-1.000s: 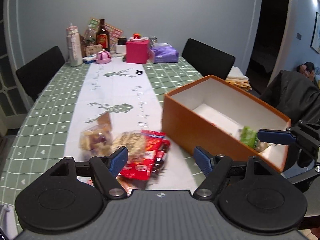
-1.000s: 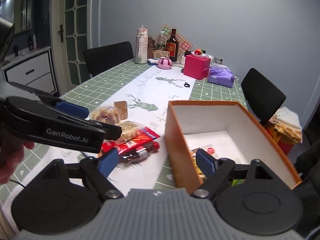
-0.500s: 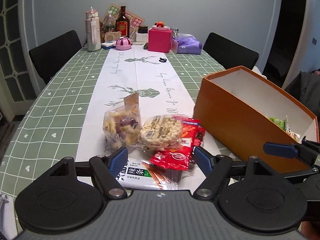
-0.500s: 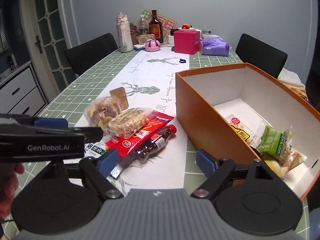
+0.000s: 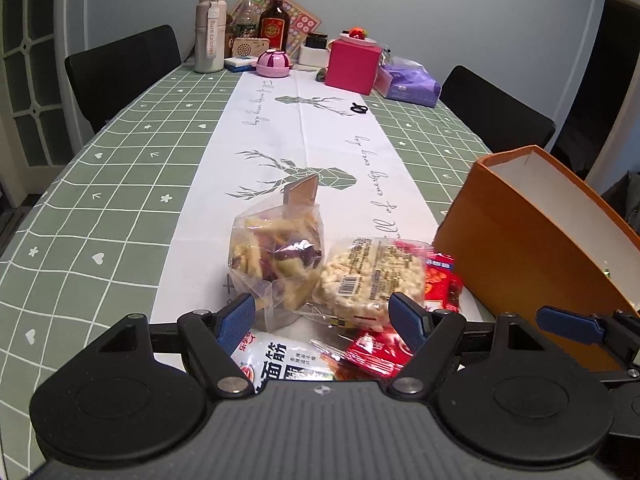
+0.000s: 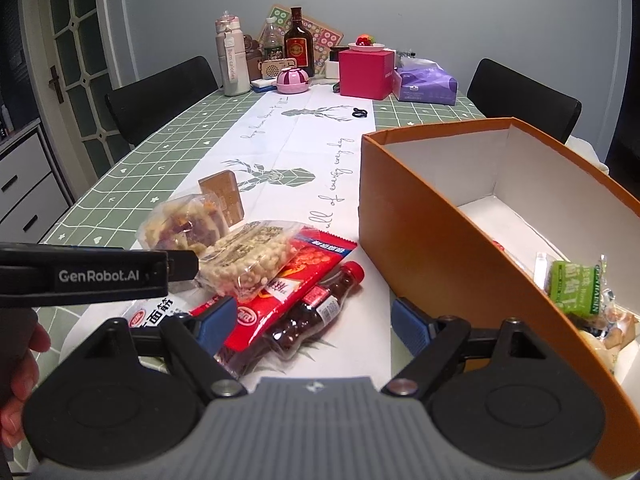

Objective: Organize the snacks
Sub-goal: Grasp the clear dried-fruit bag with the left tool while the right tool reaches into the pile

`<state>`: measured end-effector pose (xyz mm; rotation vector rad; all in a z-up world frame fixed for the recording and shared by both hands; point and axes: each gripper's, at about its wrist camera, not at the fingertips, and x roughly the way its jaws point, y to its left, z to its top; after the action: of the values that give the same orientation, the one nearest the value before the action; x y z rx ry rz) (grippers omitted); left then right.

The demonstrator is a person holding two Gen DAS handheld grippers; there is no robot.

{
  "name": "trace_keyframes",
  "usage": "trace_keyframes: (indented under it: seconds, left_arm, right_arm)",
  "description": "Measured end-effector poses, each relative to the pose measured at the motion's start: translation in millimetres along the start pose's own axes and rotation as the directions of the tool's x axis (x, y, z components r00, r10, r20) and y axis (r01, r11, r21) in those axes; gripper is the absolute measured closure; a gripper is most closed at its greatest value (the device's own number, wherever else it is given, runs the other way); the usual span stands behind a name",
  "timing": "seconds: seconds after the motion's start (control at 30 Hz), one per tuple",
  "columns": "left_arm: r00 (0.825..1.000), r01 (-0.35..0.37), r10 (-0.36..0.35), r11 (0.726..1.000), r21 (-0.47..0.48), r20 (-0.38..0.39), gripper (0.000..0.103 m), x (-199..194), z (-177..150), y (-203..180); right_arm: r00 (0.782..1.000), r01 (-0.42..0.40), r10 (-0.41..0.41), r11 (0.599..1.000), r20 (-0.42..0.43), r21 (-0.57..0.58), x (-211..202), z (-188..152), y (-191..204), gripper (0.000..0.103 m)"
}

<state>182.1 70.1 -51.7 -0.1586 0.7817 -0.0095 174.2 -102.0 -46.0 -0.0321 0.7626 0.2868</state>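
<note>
A pile of snacks lies on the white runner: a clear bag of mixed chips (image 5: 276,256) (image 6: 180,224), a puffed rice cake pack (image 5: 370,276) (image 6: 244,260), a red packet (image 6: 296,276) (image 5: 374,350), a small dark-filled bottle (image 6: 316,312) and a white packet (image 5: 280,360). The orange box (image 6: 452,248) (image 5: 532,256) to the right holds a green packet (image 6: 576,288) and other snacks. My left gripper (image 5: 322,318) is open, low over the pile's near edge. My right gripper (image 6: 310,320) is open, above the bottle beside the box.
At the table's far end stand a pink box (image 5: 352,66), a purple tissue pack (image 5: 412,86), a dark bottle (image 5: 274,24), a white flask (image 5: 210,28) and a pink pot (image 5: 274,64). Black chairs (image 5: 120,68) (image 5: 496,116) flank the table.
Both grippers have swung left and down from the orange box toward the snack pile. The left gripper is now close over the chips bag and rice cake pack. Both stayed open.
</note>
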Motion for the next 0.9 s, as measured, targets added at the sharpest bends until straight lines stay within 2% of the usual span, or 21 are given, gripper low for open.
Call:
trace_keyframes:
  seconds: [0.47, 0.53, 0.57, 0.63, 0.7, 0.73, 0.77, 0.83, 0.87, 0.9]
  left_arm:
    - [0.999, -0.020, 0.018, 0.999, -0.045, -0.047, 0.011, 37.3, 2.4, 14.6]
    - [0.999, -0.012, 0.009, 0.999, -0.051, -0.049, 0.011, 38.4, 2.8, 15.3]
    - [0.999, -0.010, 0.008, 0.999, -0.050, -0.050, 0.011, 38.3, 2.8, 15.2]
    - [0.999, 0.000, -0.002, 0.999, -0.040, -0.043, 0.020, 37.2, 2.0, 14.9]
    - [0.999, -0.010, 0.009, 1.000, -0.020, -0.041, 0.049, 35.9, 0.7, 13.6]
    - [0.999, -0.013, 0.013, 1.000, -0.015, -0.052, 0.058, 35.8, -0.1, 13.5]
    - [0.998, -0.013, 0.012, 1.000, -0.015, -0.069, 0.072, 36.3, -1.4, 13.5]
    - [0.995, -0.036, 0.035, 0.999, -0.009, -0.098, 0.084, 36.2, -5.4, 12.6]
    - [0.993, -0.043, 0.043, 0.999, -0.005, -0.110, 0.093, 35.4, -8.6, 12.2]
    - [0.992, -0.036, 0.036, 0.999, -0.004, -0.118, 0.096, 33.8, -11.8, 12.0]
  right_arm:
    - [0.998, -0.002, 0.003, 1.000, -0.065, 0.016, 45.5, -3.6, 9.2, 0.022]
    - [0.997, -0.010, 0.012, 1.000, -0.075, 0.020, 48.8, -5.5, 10.5, 0.036]
    - [0.997, -0.017, 0.019, 1.000, -0.077, 0.022, 49.3, -6.4, 11.0, 0.039]
    - [0.998, -0.020, 0.021, 1.000, -0.062, 0.018, 46.7, -7.8, 12.0, 0.046]
    - [0.999, -0.012, 0.012, 1.000, -0.046, 0.000, 42.8, -8.3, 13.3, 0.058]
    - [0.999, -0.014, 0.014, 1.000, -0.041, -0.003, 40.5, -8.4, 12.8, 0.064]
    - [0.999, -0.016, 0.016, 1.000, -0.037, 0.001, 38.4, -8.5, 11.8, 0.067]
    - [0.999, -0.020, 0.020, 1.000, -0.026, 0.007, 33.2, -8.9, 9.1, 0.082]
    - [0.999, -0.025, 0.026, 1.000, -0.022, 0.008, 30.6, -9.2, 8.1, 0.087]
    - [0.999, -0.033, 0.033, 0.999, -0.024, 0.008, 28.1, -9.7, 7.1, 0.092]
